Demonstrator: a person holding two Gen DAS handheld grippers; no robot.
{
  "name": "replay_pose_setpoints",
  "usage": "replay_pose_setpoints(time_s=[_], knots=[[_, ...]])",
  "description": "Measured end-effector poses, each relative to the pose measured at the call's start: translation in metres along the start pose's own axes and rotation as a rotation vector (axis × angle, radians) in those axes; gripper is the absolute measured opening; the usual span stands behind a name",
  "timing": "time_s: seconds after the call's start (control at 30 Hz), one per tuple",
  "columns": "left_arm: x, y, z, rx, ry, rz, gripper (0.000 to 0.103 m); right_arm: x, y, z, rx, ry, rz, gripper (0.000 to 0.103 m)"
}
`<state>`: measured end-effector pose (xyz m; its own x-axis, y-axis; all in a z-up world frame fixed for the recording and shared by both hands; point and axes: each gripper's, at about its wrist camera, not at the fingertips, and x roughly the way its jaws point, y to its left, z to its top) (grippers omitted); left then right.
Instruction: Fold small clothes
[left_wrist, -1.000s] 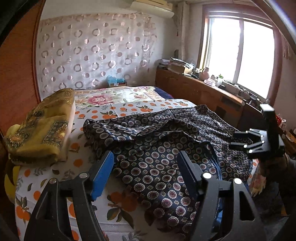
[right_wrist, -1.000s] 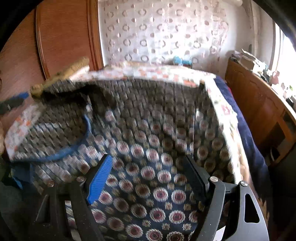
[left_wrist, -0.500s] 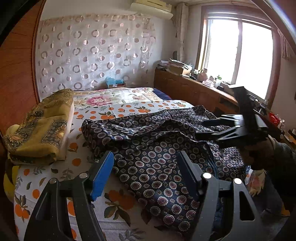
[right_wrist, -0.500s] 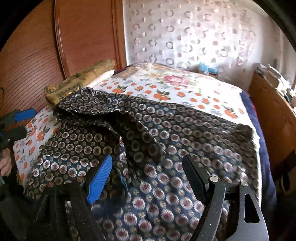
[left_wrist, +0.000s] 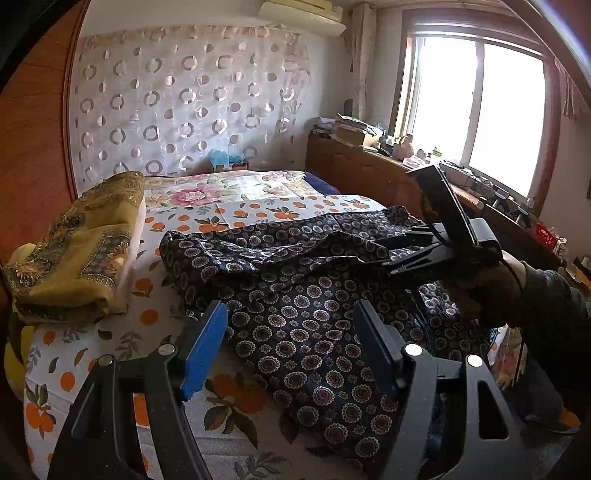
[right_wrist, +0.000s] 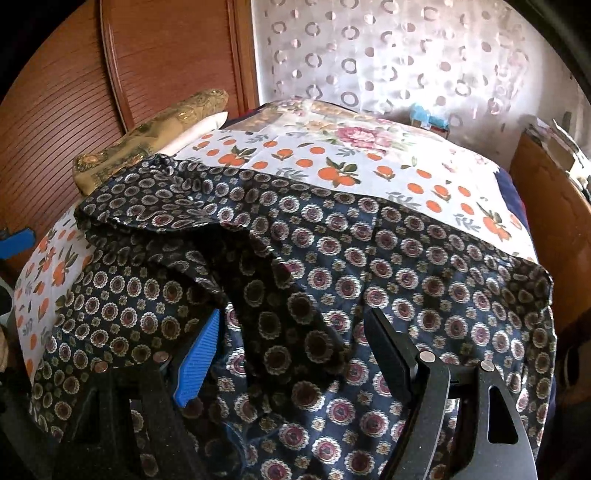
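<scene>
The dark flowery garment (left_wrist: 295, 295) lies crumpled on the bed (left_wrist: 229, 206). It looks soft and floppy. Both hand-held grippers, left (left_wrist: 291, 350) and right (right_wrist: 295, 350), are open and empty. Grab a corner.

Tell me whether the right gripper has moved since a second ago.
Yes. In the left wrist view the right gripper has swung left and up, from beside the wooden cabinet to over the patterned garment.

Daylight pours through the window (left_wrist: 476, 114), blown out white. The bed (left_wrist: 258, 206) is evenly lit, shadows soft. Fisheye bends the edges; dark vignette in the corners. Both views sharp.
</scene>
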<state>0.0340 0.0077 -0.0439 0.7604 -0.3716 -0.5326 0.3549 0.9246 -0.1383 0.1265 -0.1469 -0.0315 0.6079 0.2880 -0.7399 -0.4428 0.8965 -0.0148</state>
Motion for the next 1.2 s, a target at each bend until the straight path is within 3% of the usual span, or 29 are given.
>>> replay_pose_setpoints(time_s=[0.1, 0.17, 0.2, 0.27, 0.67, 1.2], knots=[[0.000, 0.000, 0.000, -0.001, 0.001, 0.001, 0.072, -0.001, 0.007, -0.005, -0.025, 0.002, 0.015, 0.060], [0.001, 0.000, 0.000, -0.001, 0.003, 0.000, 0.072, 0.000, 0.013, -0.006, -0.044, 0.008, 0.029, 0.025], [0.001, 0.000, 0.000, 0.000, 0.004, 0.001, 0.072, 0.000, 0.016, -0.008, -0.059, 0.016, 0.049, 0.015], [0.001, 0.000, 0.000, 0.002, 0.004, 0.002, 0.072, -0.002, 0.023, -0.009, -0.083, 0.003, 0.047, 0.005], [0.001, -0.002, -0.002, 0.001, -0.002, -0.004, 0.072, -0.074, 0.025, -0.050, -0.005, -0.192, 0.030, 0.003], [0.011, -0.031, -0.001, 0.036, 0.006, -0.041, 0.072, -0.121, -0.005, -0.135, 0.162, -0.198, -0.159, 0.003]])
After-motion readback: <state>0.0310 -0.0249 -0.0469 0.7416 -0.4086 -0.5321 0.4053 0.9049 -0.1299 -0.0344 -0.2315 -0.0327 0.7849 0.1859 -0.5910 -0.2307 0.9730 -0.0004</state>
